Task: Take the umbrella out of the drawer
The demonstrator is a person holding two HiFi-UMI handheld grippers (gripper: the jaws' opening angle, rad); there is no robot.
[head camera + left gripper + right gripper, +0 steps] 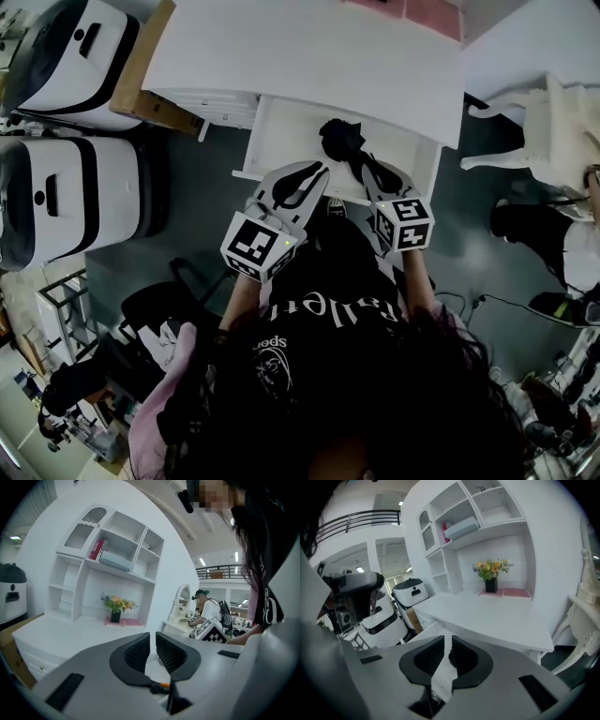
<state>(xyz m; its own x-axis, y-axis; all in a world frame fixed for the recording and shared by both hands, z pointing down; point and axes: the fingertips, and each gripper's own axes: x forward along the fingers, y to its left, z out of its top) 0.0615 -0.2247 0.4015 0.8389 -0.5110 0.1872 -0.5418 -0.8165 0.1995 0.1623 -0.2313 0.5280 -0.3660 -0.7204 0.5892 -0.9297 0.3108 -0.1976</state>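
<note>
A black folded umbrella (339,139) lies in the open white drawer (281,131) under the desk's front edge. My right gripper (364,161) points down into the drawer with its jaws shut, tips right beside the umbrella's near end. In the right gripper view the right gripper (447,648) shows only a slit between its pads, with a dark bit of the umbrella (453,657) beyond it. My left gripper (314,172) hovers over the drawer's front, left of the umbrella. The left gripper (153,641) has its pads nearly together with nothing between them.
The white desk top (309,56) overhangs the back of the drawer. It carries a shelf unit (108,564) and a flower pot (491,584). White machines (66,197) and a cardboard box (141,84) stand at the left. At the right are a white chair (553,131) and another person (553,244).
</note>
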